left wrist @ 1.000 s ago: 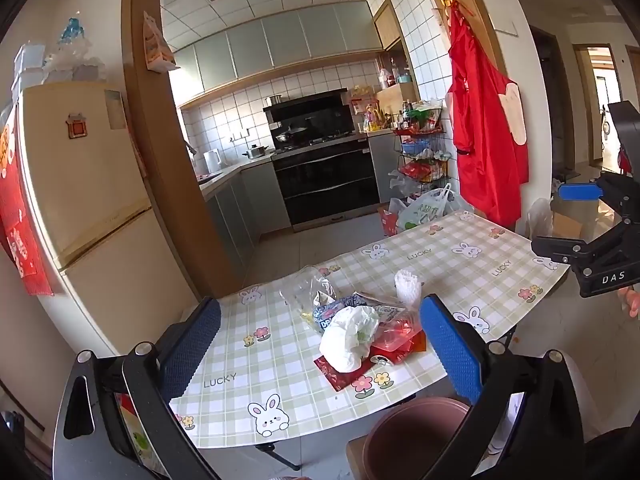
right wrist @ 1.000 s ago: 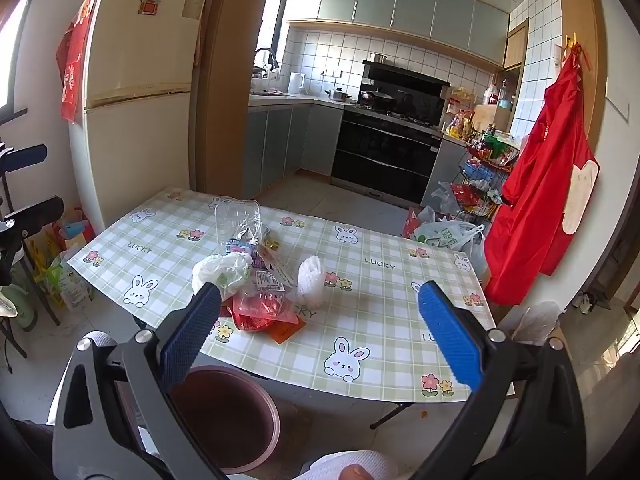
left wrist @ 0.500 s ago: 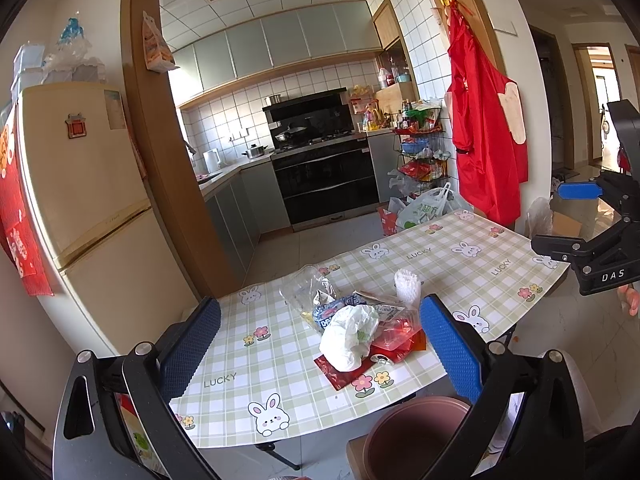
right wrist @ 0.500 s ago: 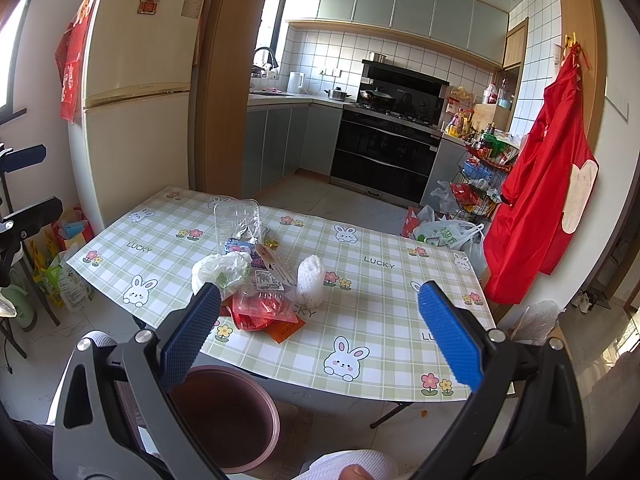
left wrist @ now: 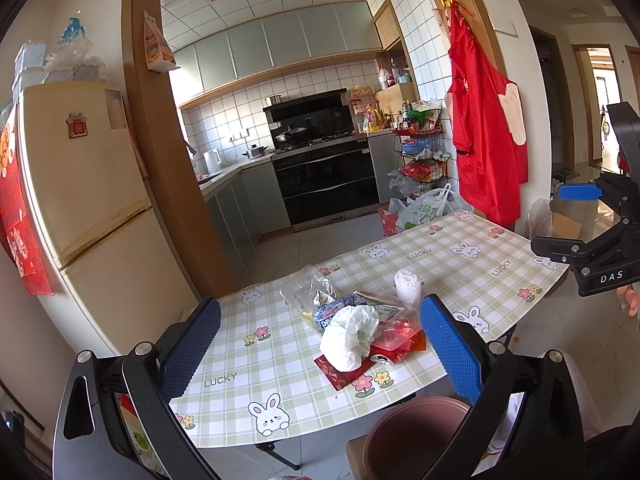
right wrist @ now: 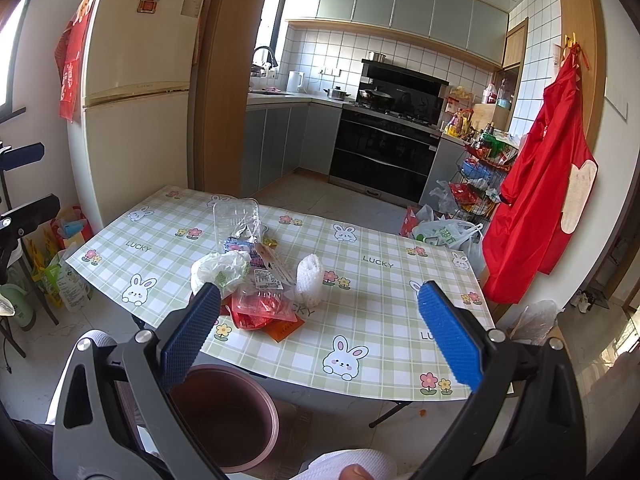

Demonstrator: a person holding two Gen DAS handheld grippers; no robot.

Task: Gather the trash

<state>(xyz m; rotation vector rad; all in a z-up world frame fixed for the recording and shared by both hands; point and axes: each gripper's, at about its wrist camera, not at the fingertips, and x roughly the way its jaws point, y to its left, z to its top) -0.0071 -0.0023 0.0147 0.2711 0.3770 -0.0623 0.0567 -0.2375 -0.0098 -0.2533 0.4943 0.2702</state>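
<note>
Both grippers (left wrist: pixel 320 340) (right wrist: pixel 318 336) agape above trash pile (right wrist: pixel 260 280).

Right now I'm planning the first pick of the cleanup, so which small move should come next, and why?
Probably lower the right gripper toward the white foam net. Both grippers hang open and empty above the table; the net stands at the pile's right edge, apart from the wrappers, and the bin waits below.

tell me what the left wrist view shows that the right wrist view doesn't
Only the left wrist view shows the right claw from the side, out past the table's right end, and a doorway behind it. Only the right wrist view shows the sink tap and a bag on the floor by the fridge. Both show the checked table, the trash pile, the brown bin, the red apron and open claws.
</note>
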